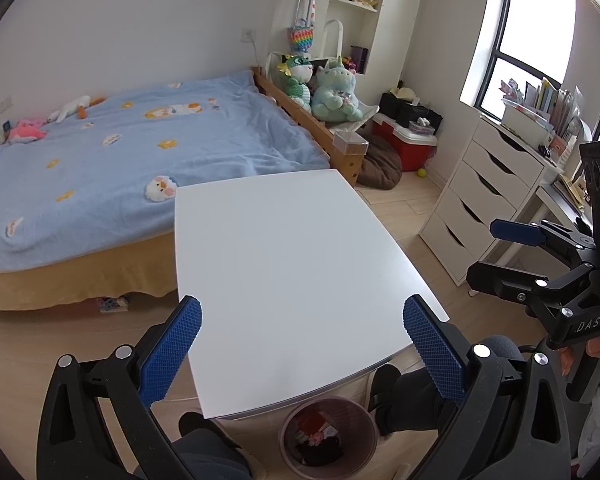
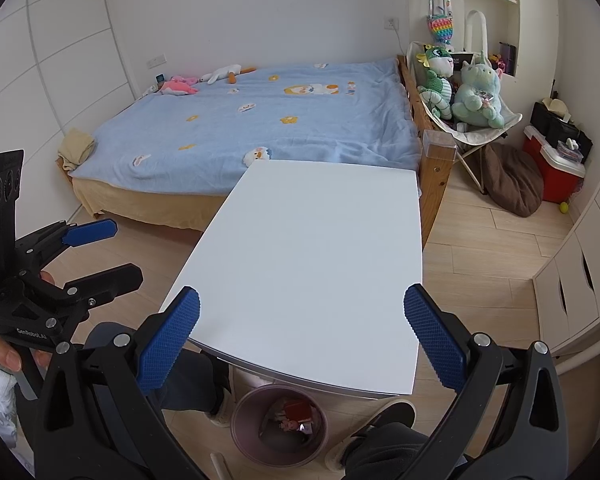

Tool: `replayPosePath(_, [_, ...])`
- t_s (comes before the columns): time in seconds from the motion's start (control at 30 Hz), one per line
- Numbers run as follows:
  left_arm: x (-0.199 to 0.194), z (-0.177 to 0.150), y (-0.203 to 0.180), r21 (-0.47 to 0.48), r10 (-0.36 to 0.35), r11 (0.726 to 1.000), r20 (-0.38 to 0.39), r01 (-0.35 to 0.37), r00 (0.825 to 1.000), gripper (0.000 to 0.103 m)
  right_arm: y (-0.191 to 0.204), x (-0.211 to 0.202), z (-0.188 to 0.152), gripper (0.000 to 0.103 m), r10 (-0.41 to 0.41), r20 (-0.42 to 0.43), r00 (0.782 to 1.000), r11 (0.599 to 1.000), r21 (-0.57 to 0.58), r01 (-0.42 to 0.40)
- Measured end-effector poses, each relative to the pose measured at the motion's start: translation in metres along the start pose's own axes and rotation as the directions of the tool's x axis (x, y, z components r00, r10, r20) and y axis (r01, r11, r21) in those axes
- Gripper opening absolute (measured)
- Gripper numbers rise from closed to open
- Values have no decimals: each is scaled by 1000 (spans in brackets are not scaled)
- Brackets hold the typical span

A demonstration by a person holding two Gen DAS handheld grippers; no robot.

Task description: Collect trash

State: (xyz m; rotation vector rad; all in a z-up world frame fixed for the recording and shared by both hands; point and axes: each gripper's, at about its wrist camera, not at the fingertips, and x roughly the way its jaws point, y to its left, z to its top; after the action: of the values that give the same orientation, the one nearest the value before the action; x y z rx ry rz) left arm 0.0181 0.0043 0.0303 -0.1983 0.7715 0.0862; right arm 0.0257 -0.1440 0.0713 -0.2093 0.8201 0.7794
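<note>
A round mauve wastebasket [image 1: 329,436] [image 2: 279,426] stands on the floor under the near edge of the white table [image 1: 292,272] [image 2: 312,264]. Inside it lie red and pink wrappers [image 1: 314,424] [image 2: 296,414]. My left gripper [image 1: 302,344] hangs open above the table's near edge, nothing between its blue pads. My right gripper [image 2: 300,340] is open and empty too, held over the same edge. Each gripper shows in the other's view: the right gripper [image 1: 496,252] at the far right, the left gripper [image 2: 112,250] at the far left, both with fingers apart.
A bed with a blue blanket [image 1: 132,152] [image 2: 260,120] lies behind the table. A white drawer unit [image 1: 484,196] stands to the right. A brown cushion [image 2: 512,184], a red cooler [image 2: 552,172] and plush toys [image 2: 476,92] fill the far corner. The person's feet [image 2: 376,428] flank the basket.
</note>
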Motion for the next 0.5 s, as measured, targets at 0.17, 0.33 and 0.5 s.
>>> replayPosePath(0.17, [0, 1, -1, 1, 0, 1000, -2, 0, 1000, 97, 0, 0, 0, 100, 1, 0, 1000, 1000, 0, -1])
replayPosePath(0.33, [0, 1, -1, 0, -1, 1000, -7, 1, 1000, 97, 0, 0, -1, 100, 1, 0, 1000, 1000, 0, -1])
replayPosePath(0.5, [2, 2, 0, 0, 0, 1000, -9, 0, 1000, 97, 0, 0, 0, 100, 1, -1, 1000, 1000, -2, -1])
